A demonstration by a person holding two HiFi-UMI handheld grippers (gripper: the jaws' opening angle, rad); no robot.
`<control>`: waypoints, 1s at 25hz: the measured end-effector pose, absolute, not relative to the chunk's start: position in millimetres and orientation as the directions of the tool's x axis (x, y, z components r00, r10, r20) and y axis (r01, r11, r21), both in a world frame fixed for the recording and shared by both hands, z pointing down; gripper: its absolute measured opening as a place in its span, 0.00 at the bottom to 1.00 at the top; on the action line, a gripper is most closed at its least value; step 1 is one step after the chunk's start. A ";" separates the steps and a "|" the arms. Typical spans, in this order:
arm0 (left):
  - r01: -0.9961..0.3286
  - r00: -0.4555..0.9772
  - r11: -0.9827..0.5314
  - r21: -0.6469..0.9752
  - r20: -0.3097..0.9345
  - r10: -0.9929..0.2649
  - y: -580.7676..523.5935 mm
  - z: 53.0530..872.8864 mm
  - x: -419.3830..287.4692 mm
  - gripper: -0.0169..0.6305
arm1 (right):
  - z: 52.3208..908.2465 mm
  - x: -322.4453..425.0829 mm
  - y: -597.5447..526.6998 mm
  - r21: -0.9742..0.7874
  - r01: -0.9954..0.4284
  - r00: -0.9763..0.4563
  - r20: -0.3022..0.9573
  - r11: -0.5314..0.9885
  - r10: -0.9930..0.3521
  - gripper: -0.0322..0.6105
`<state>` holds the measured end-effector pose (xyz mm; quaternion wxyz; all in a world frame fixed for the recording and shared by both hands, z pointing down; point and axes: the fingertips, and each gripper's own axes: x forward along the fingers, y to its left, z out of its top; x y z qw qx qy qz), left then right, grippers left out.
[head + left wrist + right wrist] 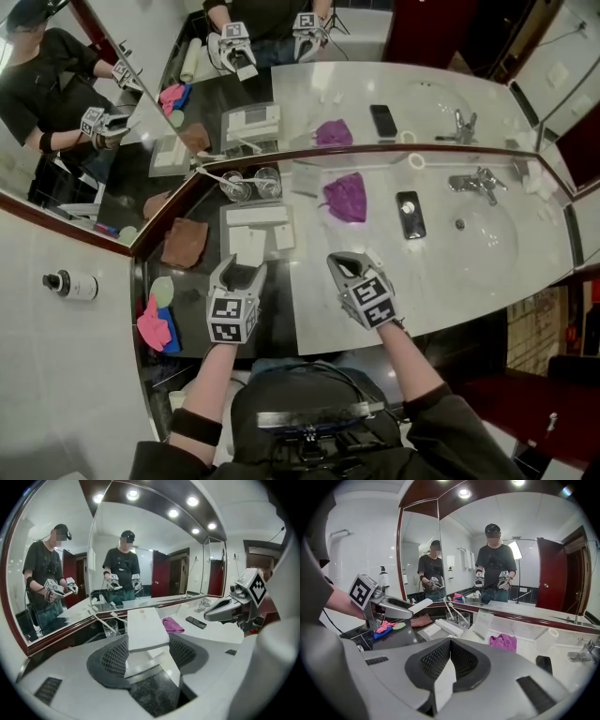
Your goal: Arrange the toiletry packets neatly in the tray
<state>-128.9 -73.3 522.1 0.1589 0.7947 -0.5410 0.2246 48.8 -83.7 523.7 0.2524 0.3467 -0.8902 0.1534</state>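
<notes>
White packet (146, 627), flat and boxy, sits clamped by its long edges in your left gripper (240, 274), jaws held wide on it, above the dark counter (202, 281). A faint gold mark (142, 612) near its far end is too small to read. Your right gripper (342, 265) is pressed together over the pale marble (450, 281). More packets (256, 216) lie in the grey tray (227, 234) just ahead.

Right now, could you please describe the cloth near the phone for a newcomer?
On the marble counter, left of the sink basin, lies a black phone. Just left of it sits a crumpled cloth, purple, unlike the brown one further left.
</notes>
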 end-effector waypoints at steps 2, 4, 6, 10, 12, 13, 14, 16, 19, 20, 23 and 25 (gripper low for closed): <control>-0.926 0.323 -0.377 0.003 0.525 -0.787 -68.1 517.7 -124.9 0.44 | 523.3 49.8 -80.2 -0.100 -0.700 -0.630 0.554 0.708 -0.545 0.06; -0.918 0.334 -0.395 -0.005 0.527 -0.782 -64.4 516.5 -119.2 0.44 | 523.3 52.3 -76.6 -0.103 -0.708 -0.625 0.553 0.699 -0.552 0.06; -0.907 0.353 -0.420 -0.007 0.531 -0.771 -61.8 518.3 -110.3 0.44 | 523.6 58.9 -73.3 -0.103 -0.722 -0.613 0.552 0.684 -0.565 0.06; -0.873 0.408 -0.488 0.004 0.553 -0.727 -56.8 527.3 -82.3 0.44 | 525.7 83.4 -67.2 -0.103 -0.763 -0.576 0.555 0.638 -0.600 0.06; -0.850 0.444 -0.526 0.025 0.570 -0.691 -53.7 530.4 -62.7 0.44 | 526.4 97.6 -64.7 -0.101 -0.781 -0.558 0.558 0.617 -0.614 0.06; -0.840 0.458 -0.542 0.033 0.578 -0.676 -52.8 533.5 -53.8 0.44 | 526.6 105.0 -63.3 -0.101 -0.789 -0.548 0.559 0.606 -0.622 0.06; -0.830 0.471 -0.557 0.038 0.584 -0.661 -52.1 537.4 -45.5 0.44 | 526.9 112.3 -61.6 -0.100 -0.798 -0.539 0.560 0.594 -0.629 0.06; -0.810 0.493 -0.585 0.047 0.595 -0.634 -51.2 545.3 -28.9 0.44 | 527.2 126.7 -57.7 -0.098 -0.814 -0.520 0.561 0.572 -0.644 0.06; -0.782 0.520 -0.621 0.058 0.611 -0.598 -51.6 555.5 -4.7 0.44 | 526.0 147.6 -51.3 -0.094 -0.836 -0.492 0.565 0.541 -0.662 0.06; -0.775 0.524 -0.629 0.060 0.617 -0.587 -52.2 559.1 2.6 0.44 | 525.6 154.1 -49.2 -0.094 -0.841 -0.485 0.566 0.533 -0.666 0.06; -0.762 0.532 -0.644 0.070 0.635 -0.560 -55.3 572.4 23.9 0.44 | 525.0 172.7 -43.6 -0.094 -0.855 -0.466 0.570 0.510 -0.677 0.06; -0.755 0.535 -0.651 0.078 0.648 -0.542 -58.1 583.2 36.6 0.44 | 525.4 183.6 -40.8 -0.094 -0.863 -0.455 0.572 0.496 -0.683 0.06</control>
